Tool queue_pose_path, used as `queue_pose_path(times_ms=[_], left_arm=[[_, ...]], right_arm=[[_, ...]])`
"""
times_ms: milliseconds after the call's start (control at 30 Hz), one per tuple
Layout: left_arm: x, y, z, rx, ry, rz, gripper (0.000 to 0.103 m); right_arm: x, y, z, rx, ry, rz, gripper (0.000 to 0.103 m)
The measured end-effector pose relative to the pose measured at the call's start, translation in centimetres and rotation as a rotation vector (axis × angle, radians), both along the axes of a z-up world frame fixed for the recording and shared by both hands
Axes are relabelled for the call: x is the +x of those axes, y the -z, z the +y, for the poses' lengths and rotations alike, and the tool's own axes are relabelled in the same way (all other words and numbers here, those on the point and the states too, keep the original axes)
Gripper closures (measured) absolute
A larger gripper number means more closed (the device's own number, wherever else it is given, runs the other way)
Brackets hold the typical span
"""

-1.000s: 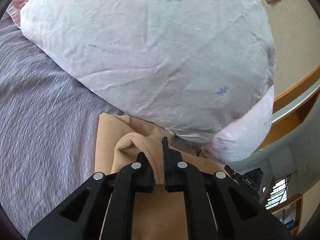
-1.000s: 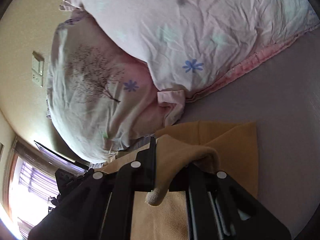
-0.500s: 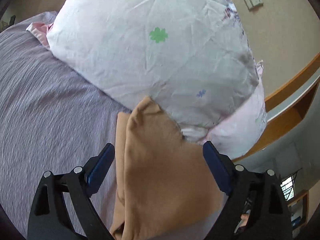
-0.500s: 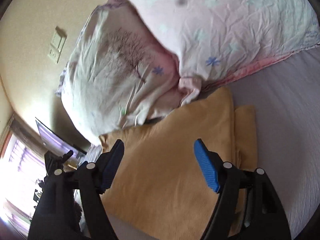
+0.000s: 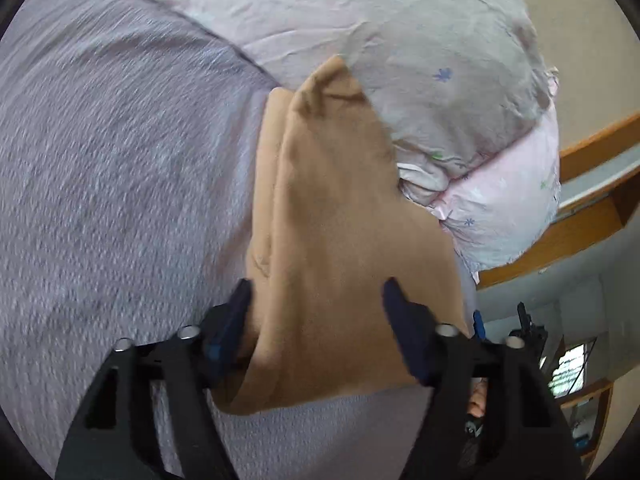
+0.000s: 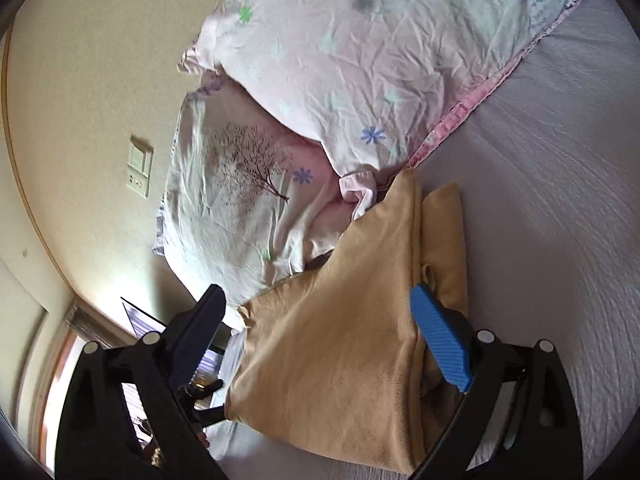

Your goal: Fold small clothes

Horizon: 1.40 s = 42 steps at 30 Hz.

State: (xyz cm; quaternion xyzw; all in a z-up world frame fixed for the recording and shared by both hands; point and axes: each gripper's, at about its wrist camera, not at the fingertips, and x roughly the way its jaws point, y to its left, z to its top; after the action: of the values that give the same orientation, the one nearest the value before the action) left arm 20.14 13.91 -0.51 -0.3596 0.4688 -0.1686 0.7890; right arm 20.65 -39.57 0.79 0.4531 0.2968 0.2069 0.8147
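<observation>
Tan fleece-like cloth, a small garment (image 5: 340,248), lies flat on the grey-purple bed (image 5: 100,168), and we read it as already doubled over: a narrower under-layer shows along one long edge, at 9 o'clock in the left wrist view and at 3 o'clock in the right wrist view (image 6: 444,236). Its far corner rides up against the white floral pillow (image 5: 380,20) at 12 o'clock; a second pillow with a tree print (image 6: 236,184) sits at 10 o'clock in the right wrist view.

We note the left gripper (image 5: 316,312) with fingers spread wide, holding nothing, straddling the near end of the garment. We cannot tell whether its pads touch the cloth. The right gripper (image 6: 316,316) is likewise spread apart and empty, poised over the opposite end.

Progress, as we judge it: at least one fold is laid down and released. The top layer is not square to the lower one, so edges run slightly skewed. What remains, in our estimate, is a second fold across the length to make a compact packet, perhaps some smoothing, and pulling the garment clear of the pillow. We see no other clothes in either view, so we cannot say whether more pieces wait.
</observation>
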Motion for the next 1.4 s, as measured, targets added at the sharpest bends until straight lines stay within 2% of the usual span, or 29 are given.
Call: queue_pose_path(times_ms=[33, 67, 167, 300, 400, 500, 567, 600, 700, 733, 767, 833, 867, 900, 933, 967, 1033, 1100, 1167, 1300, 1367, 1400], left_arm=[[0.2, 0.6, 0.1, -0.035, -0.016, 0.031, 0.076], [0.4, 1.0, 0.1, -0.081, -0.019, 0.044, 0.084], [0.3, -0.3, -0.2, -0.100, -0.029, 0.004, 0.086], [0.5, -5.5, -3.0, -0.106, 0.039, -0.123, 0.087], [1.2, -9.8, -8.7, -0.103, 0.164, -0.231, 0.087], [1.9, -11.6, -17.7, -0.103, 0.353, -0.287, 0.087], [2.0, -10.8, -24.2, -0.082, 0.489, -0.272, 0.086], [2.0, -10.0, -27.1, -0.046, 0.546, -0.256, 0.085], [1.8, -6.9, -34.4, 0.121, 0.718, -0.196, 0.080], [1.6, -6.2, -35.1, 0.104, 0.751, -0.169, 0.080], [1.4, -5.9, -35.1, 0.055, 0.774, -0.154, 0.080], [0.9, -6.7, -33.5, 0.029, 0.765, -0.181, 0.080], [0.8, -7.3, -32.3, 0.039, 0.735, -0.210, 0.069], [0.7, -8.0, -30.4, 0.053, 0.686, -0.244, 0.043], [0.5, -8.6, -28.7, 0.076, 0.630, -0.272, 0.033], [0.4, -9.0, -26.8, 0.110, 0.576, -0.297, 0.027], [0.5, -9.0, -24.0, 0.176, 0.517, -0.307, 0.027], [1.7, -8.0, -22.2, 0.211, 0.456, -0.251, 0.027], [3.6, -6.4, -22.1, 0.213, 0.426, -0.178, 0.027], [6.4, -2.7, -22.6, 0.135, 0.419, -0.041, 0.027], [7.1, -1.6, -23.0, 0.093, 0.416, -0.018, 0.027], [7.3, -1.3, -23.3, 0.069, 0.414, -0.016, 0.027]], right_arm=[[-0.2, 0.0, -0.8, 0.021, 0.007, 0.000, 0.009], [-0.3, 0.2, -0.9, 0.037, 0.012, -0.001, 0.009], [-0.4, 0.4, -1.2, 0.068, 0.027, -0.012, 0.009], [-0.7, 0.5, -1.8, 0.115, 0.030, -0.026, 0.009], [-0.7, 0.6, -2.4, 0.146, 0.038, -0.032, 0.009], [-1.1, 0.7, -3.0, 0.134, 0.060, -0.026, 0.009], [-1.2, 0.8, -3.4, 0.118, 0.072, -0.014, 0.009], [-1.2, 0.8, -3.6, 0.098, 0.083, -0.006, 0.009], [-1.5, 0.6, -4.5, 0.036, 0.130, 0.007, 0.009], [-1.7, 0.7, -4.8, 0.039, 0.147, 0.009, 0.009], [-1.9, 0.9, -5.1, 0.056, 0.154, 0.010, 0.009], [-2.0, 0.9, -5.4, 0.072, 0.155, 0.008, 0.009], [-2.0, 0.8, -5.4, 0.069, 0.156, 0.002, 0.009], [-2.2, 0.4, -5.4, 0.056, 0.158, -0.009, 0.010], [-2.5, -0.1, -5.5, 0.045, 0.157, -0.022, 0.010], [-2.9, -0.6, -5.3, 0.035, 0.142, -0.046, 0.010], [-2.9, -1.7, -4.6, -0.021, 0.088, -0.054, 0.009], [-1.5, -2.0, -3.5, -0.092, 0.035, 0.030, 0.009], [0.2, -1.1, -2.6, -0.120, -0.018, 0.141, 0.009], [3.1, 1.0, -1.2, -0.155, -0.087, 0.268, 0.010], [3.8, 1.6, -0.6, -0.191, -0.103, 0.302, 0.015], [4.1, 2.0, -0.4, -0.201, -0.111, 0.313, 0.024]])
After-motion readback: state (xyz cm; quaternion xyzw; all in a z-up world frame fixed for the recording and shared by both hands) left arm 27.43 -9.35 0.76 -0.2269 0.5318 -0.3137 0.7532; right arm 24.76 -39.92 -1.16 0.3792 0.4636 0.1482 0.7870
